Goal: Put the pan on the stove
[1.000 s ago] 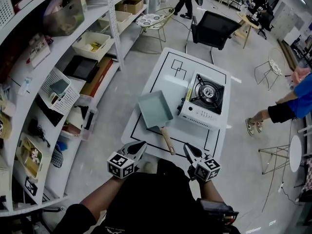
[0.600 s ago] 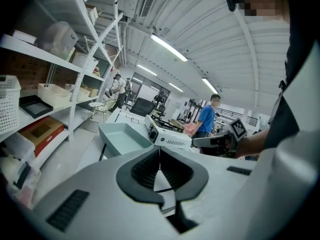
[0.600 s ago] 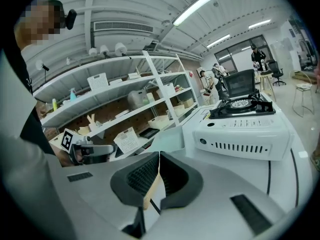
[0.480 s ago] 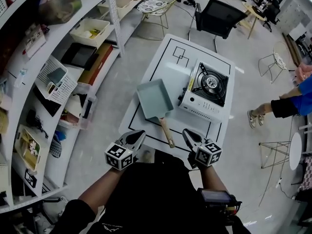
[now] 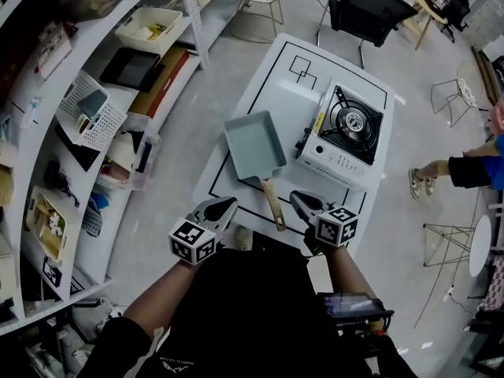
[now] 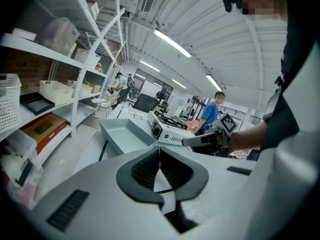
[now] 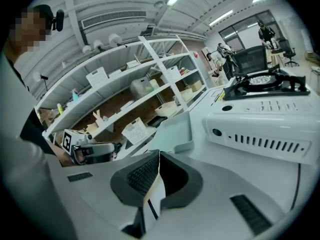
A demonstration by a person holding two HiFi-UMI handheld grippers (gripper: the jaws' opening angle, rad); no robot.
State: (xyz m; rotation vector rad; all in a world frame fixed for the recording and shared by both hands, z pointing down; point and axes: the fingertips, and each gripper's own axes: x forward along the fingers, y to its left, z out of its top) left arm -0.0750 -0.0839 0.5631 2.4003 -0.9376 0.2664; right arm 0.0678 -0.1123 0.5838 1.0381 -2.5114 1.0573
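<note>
A light blue rectangular pan [image 5: 252, 144] with a wooden handle [image 5: 274, 204] lies on the white table [image 5: 272, 93], left of the white gas stove [image 5: 346, 132]. The handle points toward me. My left gripper [image 5: 226, 204] hovers shut at the table's near edge, left of the handle. My right gripper [image 5: 296, 198] is shut too, just right of the handle's end and apart from it. The left gripper view shows the pan [image 6: 127, 135] and stove [image 6: 172, 129] beyond its closed jaws. In the right gripper view, the pan [image 7: 175, 131] sits left of the stove [image 7: 265, 119].
Shelves [image 5: 87, 116] with baskets and trays run along the left. A black chair [image 5: 370, 10] stands beyond the table. A person's arm in blue [image 5: 472, 168] reaches in at the right, near wire stools [image 5: 445, 246].
My right gripper has moved forward and down, closer to the end of the pan's handle. The left gripper has hardly moved. Both stayed shut.
</note>
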